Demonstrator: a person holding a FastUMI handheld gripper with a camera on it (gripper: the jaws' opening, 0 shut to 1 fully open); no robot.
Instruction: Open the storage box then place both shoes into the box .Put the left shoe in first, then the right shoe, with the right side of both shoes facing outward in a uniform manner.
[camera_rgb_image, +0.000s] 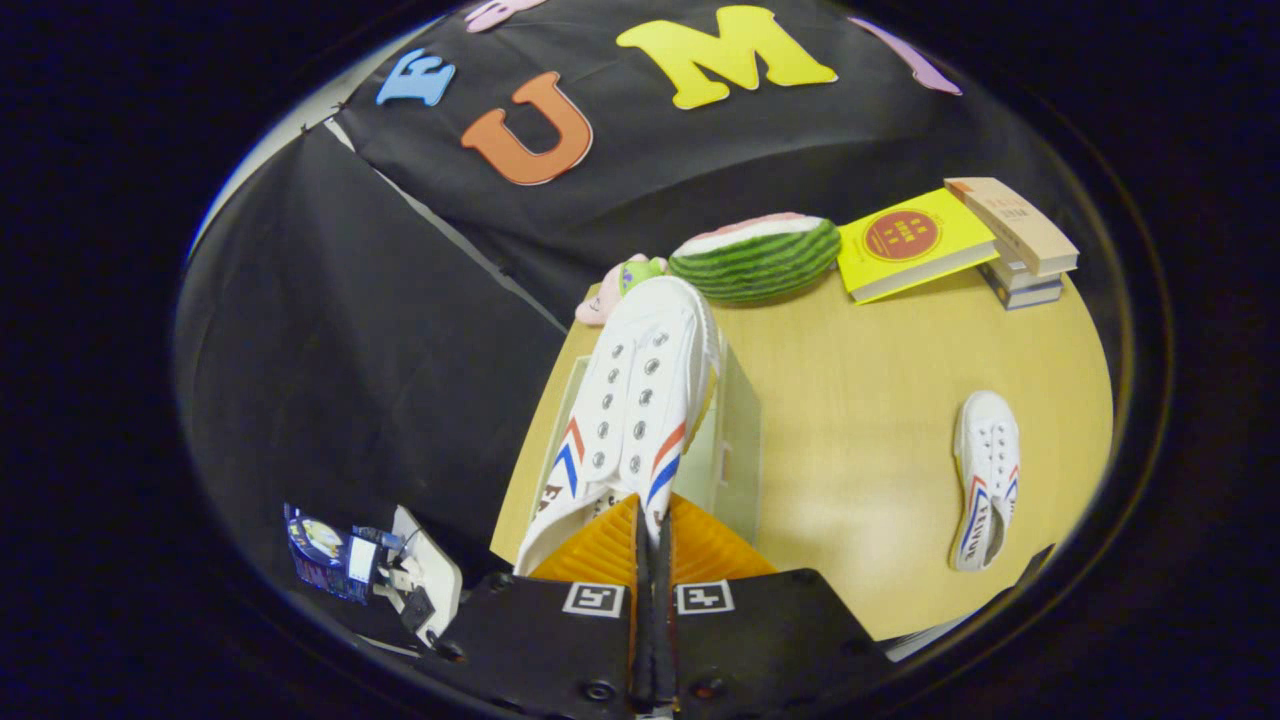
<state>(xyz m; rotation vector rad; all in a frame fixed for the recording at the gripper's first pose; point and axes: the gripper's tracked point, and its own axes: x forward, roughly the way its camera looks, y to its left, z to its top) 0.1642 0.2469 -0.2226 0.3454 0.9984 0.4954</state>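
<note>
The tool (650, 515) is pinching the white shoe's (640, 400) heel edge, hiding most of the storage box (735, 440) underneath.

The gripper (652, 530), with its ribbed orange fingers (600, 550) pressed nearly together, pinches the side wall of a white canvas shoe with red and blue stripes (640, 400), held over the open white storage box (735, 440). A matching shoe (985, 475) lies well apart on the pale wooden table (860, 420) (a toy watermelon slice (757, 258) and stacked books (960, 245) sit beyond).
</note>
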